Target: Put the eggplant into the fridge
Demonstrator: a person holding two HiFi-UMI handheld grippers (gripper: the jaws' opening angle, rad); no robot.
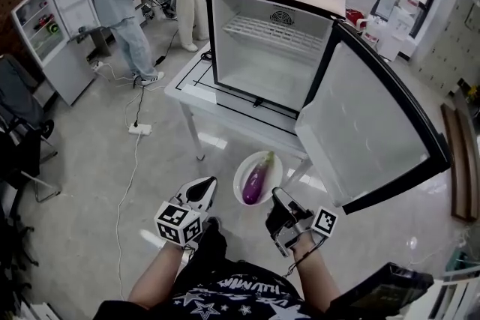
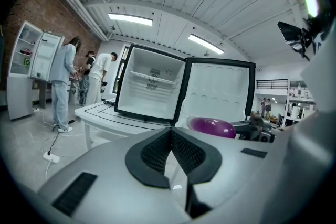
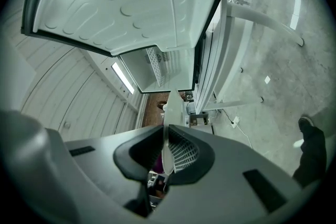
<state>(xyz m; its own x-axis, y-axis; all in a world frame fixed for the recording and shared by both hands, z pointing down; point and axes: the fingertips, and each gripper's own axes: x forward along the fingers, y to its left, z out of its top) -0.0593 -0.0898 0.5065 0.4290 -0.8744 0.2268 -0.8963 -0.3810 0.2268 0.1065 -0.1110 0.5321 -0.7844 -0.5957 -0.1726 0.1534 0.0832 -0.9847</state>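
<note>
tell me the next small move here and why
Probably open the left claw and ease it right toward the eggplant: it is shut and empty beside the plate, whose rim the right claw pinches, and the fridge stands open.

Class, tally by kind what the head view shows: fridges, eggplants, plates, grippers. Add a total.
Fridges: 2
Eggplant: 1
Plate: 1
Grippers: 2
Total: 6
</note>
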